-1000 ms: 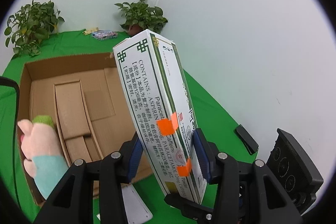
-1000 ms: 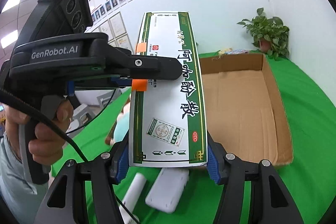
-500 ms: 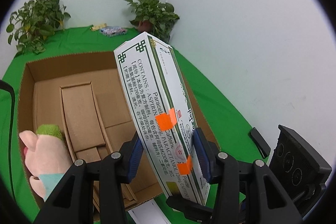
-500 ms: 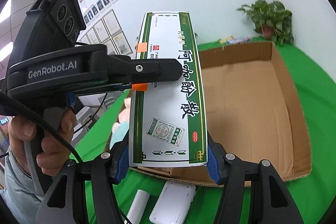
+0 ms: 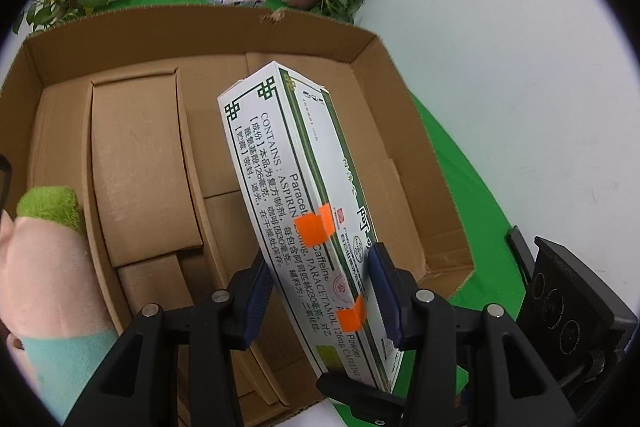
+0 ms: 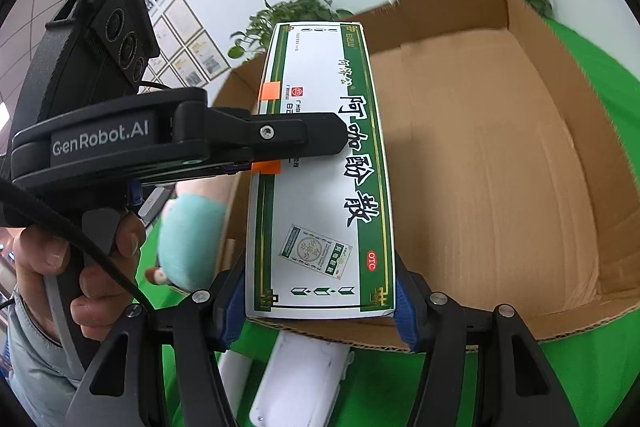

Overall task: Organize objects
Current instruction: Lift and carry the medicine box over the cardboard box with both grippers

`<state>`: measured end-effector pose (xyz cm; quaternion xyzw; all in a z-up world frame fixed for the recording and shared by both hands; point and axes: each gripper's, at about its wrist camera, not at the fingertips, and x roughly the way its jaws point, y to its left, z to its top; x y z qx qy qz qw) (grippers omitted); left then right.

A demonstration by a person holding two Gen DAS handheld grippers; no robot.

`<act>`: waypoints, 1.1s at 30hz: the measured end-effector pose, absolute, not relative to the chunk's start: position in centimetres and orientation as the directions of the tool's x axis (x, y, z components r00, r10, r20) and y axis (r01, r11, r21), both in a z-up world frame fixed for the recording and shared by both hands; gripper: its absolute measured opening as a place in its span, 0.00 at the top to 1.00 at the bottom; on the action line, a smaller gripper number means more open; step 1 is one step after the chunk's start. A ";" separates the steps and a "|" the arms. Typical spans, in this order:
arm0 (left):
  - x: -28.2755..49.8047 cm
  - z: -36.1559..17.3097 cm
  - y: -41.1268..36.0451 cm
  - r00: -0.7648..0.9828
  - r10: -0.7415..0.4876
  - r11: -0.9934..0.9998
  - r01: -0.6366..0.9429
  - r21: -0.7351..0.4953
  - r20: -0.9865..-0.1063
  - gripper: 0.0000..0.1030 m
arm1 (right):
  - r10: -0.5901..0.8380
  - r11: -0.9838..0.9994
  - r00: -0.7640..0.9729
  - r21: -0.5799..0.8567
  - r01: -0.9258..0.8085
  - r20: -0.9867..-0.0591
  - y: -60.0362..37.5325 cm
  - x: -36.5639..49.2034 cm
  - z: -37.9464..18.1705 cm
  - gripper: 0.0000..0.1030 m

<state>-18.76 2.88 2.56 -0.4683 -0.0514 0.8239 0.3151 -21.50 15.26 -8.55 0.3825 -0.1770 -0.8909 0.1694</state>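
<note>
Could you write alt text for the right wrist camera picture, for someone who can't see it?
Two sets of black tongs, the right tongs and the left tongs, grip a green-and-white medicine box above an open cardboard box on a green cloth. A hand holds the left handle.

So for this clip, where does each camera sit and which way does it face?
Left wrist: behind the left claw, angled down into the cardboard box; only claw fingers show.
Right wrist: behind the right claw, facing the box; the left hand shows.
Shared: both claws grip the medicine carton.
</note>
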 end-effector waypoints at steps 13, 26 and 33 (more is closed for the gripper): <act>-19.6 0.0 3.1 -0.333 0.518 -0.828 -0.424 -0.366 -0.788 0.51 | -0.406 -0.894 -0.608 0.436 0.108 -0.682 14.5 -24.5 -11.2 0.45; -18.7 2.9 1.2 -0.403 0.491 -0.847 -0.427 -0.315 -0.773 0.49 | -0.318 -0.938 -0.611 0.332 0.093 -0.725 12.5 -26.6 -10.2 0.45; -18.1 2.6 -1.3 -0.429 0.464 -0.870 -0.383 -0.309 -0.775 0.49 | -0.263 -0.958 -0.583 0.279 0.065 -0.769 11.0 -28.1 -11.0 0.45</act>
